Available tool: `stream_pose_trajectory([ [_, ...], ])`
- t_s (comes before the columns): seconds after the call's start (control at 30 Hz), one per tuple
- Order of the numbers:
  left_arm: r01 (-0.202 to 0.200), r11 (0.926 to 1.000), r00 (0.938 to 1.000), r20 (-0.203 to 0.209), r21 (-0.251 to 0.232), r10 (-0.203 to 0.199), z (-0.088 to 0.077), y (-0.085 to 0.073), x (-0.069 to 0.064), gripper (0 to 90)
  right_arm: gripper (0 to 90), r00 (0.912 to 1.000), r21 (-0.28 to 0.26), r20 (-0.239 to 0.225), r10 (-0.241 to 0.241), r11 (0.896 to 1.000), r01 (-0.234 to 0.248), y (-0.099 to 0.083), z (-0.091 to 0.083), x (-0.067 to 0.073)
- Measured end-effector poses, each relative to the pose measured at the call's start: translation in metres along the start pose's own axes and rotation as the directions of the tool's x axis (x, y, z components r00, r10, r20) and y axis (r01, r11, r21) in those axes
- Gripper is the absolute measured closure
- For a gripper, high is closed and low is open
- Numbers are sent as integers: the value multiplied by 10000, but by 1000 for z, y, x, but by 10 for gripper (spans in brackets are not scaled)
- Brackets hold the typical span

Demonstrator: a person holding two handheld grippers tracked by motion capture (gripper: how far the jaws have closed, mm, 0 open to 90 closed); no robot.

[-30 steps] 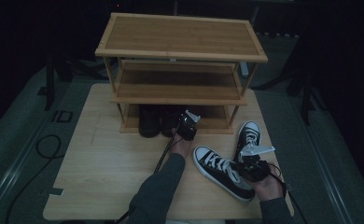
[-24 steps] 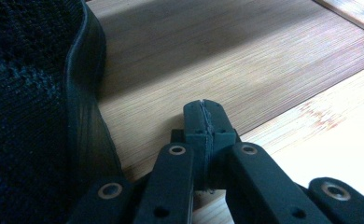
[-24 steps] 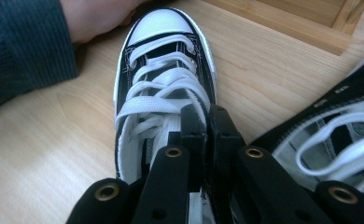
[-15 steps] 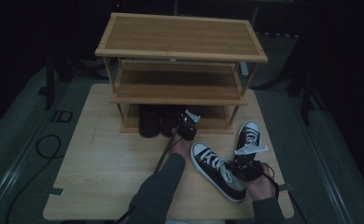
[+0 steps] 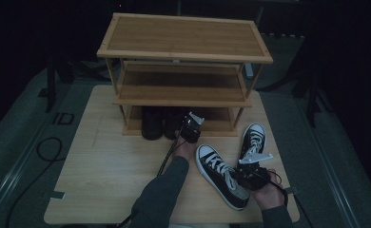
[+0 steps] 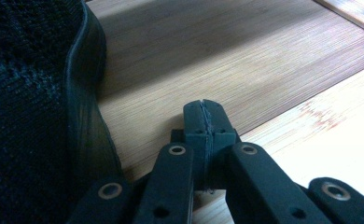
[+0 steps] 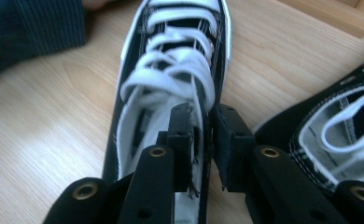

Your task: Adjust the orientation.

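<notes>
Your right gripper (image 7: pixel 201 135) straddles the collar wall of the near sneaker (image 5: pixel 220 174), jaws just eased apart, pads barely off it, letting it rest on the table (image 5: pixel 102 180). Your left gripper (image 6: pixel 203 122) sits pinched empty beside the rack (image 5: pixel 183 57).

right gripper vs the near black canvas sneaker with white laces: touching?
Cannot tell. In the right gripper view the right gripper straddles the sneaker's side wall, its jaws just been opening; contact or gap between pads and canvas is unclear.
</notes>
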State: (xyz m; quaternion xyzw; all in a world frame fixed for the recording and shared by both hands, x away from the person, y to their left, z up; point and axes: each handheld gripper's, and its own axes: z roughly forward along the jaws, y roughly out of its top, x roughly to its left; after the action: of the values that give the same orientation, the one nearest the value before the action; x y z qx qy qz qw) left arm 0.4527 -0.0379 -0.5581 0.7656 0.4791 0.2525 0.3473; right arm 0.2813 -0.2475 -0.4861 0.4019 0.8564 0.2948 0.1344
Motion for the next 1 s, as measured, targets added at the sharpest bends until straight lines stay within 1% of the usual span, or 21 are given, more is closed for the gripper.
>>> stream_pose_trajectory([
  [0.07, 5, 10000, 10000, 9, 1, -5, 0, 0, 0, 898, 759, 9999, 219, -1, -125, 9997, 125, -2, 0, 1],
  [0.17, 5, 10000, 10000, 5, 1, -5, 0, 0, 0, 898, 771, 9998, 490, 3, -179, 9986, 179, -5, 1, 1],
  [0.37, 2, 10000, 10000, 2, -1, -2, 0, 0, 0, 898, 812, 9999, 603, 90, -99, 9981, 94, -6, -2, -2],
  [0.47, 1, 10000, 10000, 0, 1, -1, 0, 0, 0, 898, 833, 9999, 740, 34, -113, 9972, 111, -5, -1, -3],
  [0.6, -3, 10000, 10000, -3, -1, 3, 0, 0, 0, 898, 843, 9996, 944, 120, -248, 9953, 235, -1, 5, -1],
  [0.7, 3, 10000, 10000, 0, -2, -3, 0, 0, 0, 898, 844, 9984, 1152, 292, -476, 9924, 439, 2, 13, 1],
  [0.9, -3, 10000, 10000, -7, -4, 3, 0, 0, 0, 898, 845, 9979, 1292, 476, -432, 9909, 367, 5, 23, 1],
  [1.0, -5, 10000, 10000, -15, -6, 5, 0, 0, 0, 898, 844, 9984, 1287, 439, -367, 9912, 307, 6, 23, 1],
])
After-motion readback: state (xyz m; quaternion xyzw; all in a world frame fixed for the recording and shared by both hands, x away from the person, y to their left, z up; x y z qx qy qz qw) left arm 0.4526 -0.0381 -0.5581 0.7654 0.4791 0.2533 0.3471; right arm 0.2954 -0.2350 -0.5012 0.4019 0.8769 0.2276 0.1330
